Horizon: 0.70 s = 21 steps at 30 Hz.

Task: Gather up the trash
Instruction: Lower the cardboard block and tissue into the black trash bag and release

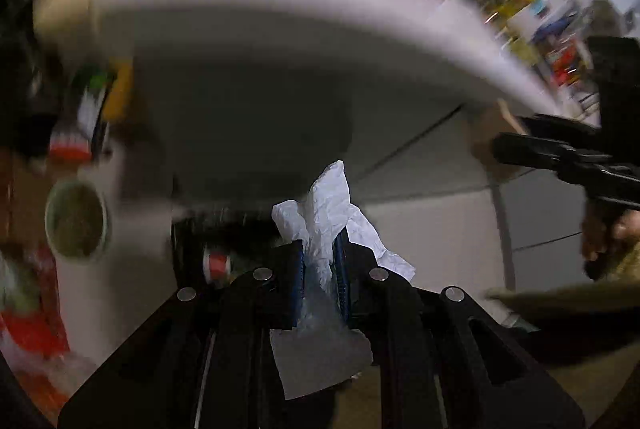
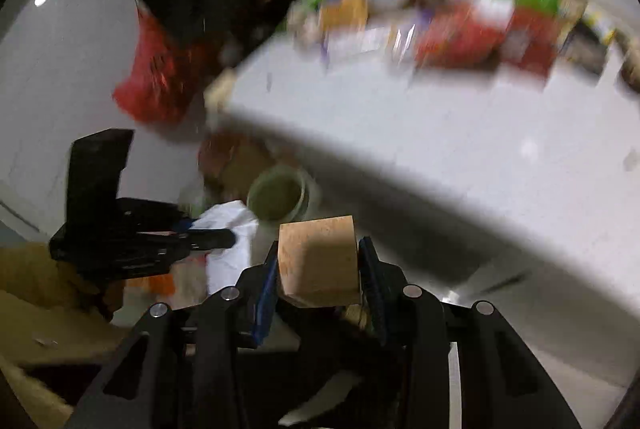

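My left gripper [image 1: 320,253] is shut on a crumpled white paper tissue [image 1: 326,205], held below the edge of a white table [image 1: 280,13]. It also shows in the right wrist view [image 2: 200,239] with the tissue [image 2: 230,229]. My right gripper [image 2: 318,261] is shut on a tan cardboard piece [image 2: 320,261], shaped like a small box. The right gripper also shows at the right of the left wrist view [image 1: 532,145], too blurred to read there. A green round bin [image 2: 278,195] stands on the floor just beyond both grippers, also in the left wrist view [image 1: 76,219].
The white table top [image 2: 400,117] carries several colourful packets [image 2: 460,9] at its far side. A red bag [image 2: 156,69] hangs beside the table. A red and white can [image 1: 218,263] lies near the left gripper. Both views are motion-blurred.
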Tool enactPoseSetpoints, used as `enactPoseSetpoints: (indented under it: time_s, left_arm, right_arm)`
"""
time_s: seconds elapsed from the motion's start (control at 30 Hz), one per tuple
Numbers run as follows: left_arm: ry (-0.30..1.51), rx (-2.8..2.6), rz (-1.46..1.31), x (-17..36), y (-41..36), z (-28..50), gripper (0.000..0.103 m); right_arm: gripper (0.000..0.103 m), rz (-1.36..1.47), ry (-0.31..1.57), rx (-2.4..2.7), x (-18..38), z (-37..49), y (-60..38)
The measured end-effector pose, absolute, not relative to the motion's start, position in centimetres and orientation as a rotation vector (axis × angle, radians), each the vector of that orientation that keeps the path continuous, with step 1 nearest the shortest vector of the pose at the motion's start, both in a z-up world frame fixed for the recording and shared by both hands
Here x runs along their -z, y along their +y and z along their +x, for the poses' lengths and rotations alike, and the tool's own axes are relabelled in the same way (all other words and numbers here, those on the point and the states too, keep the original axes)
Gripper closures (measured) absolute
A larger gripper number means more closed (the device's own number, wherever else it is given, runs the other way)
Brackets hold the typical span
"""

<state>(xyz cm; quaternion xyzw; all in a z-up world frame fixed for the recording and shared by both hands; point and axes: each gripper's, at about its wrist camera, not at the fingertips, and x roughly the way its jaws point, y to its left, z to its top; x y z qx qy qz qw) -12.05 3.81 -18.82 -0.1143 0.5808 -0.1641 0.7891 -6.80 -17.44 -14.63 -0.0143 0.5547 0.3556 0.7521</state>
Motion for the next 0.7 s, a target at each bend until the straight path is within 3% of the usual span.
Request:
enactPoseSetpoints:
  time_s: [0.37,0.43,0.47,0.5,0.53,0.7]
  left_arm:
    - [1.536,0.255,-0.170,37.2,3.2,-11.8,0.088]
    - [1.589,0.207,-0.175,39.7,3.6,-12.1,0.069]
    - [1.611,0.191,-0.186,40.6,4.0,-12.2,0.047]
    - [1.621,0.167,-0.183,41.2,4.1,-12.4,0.030]
    - [1.617,0.134,-0.170,41.6,4.5,-12.6,0.029]
    - [1.609,0.078,-0.203,41.1,6.7,-13.1,0.028]
  right_arm:
    - [0.065,-0.142,1.558,-0.648,36.7,-8.9,-13.2]
    - [0.064,-0.178,1.592,-0.616,39.3,-8.9,-13.1]
    - [0.059,-0.192,1.604,-0.598,40.2,-9.0,-13.2]
    - [0.043,-0.212,1.617,-0.558,41.2,-8.8,-13.4]
    - [0.036,-0.213,1.618,-0.536,41.7,-8.9,-13.8]
    - [0.037,-0.193,1.595,-0.485,40.2,-7.8,-15.3]
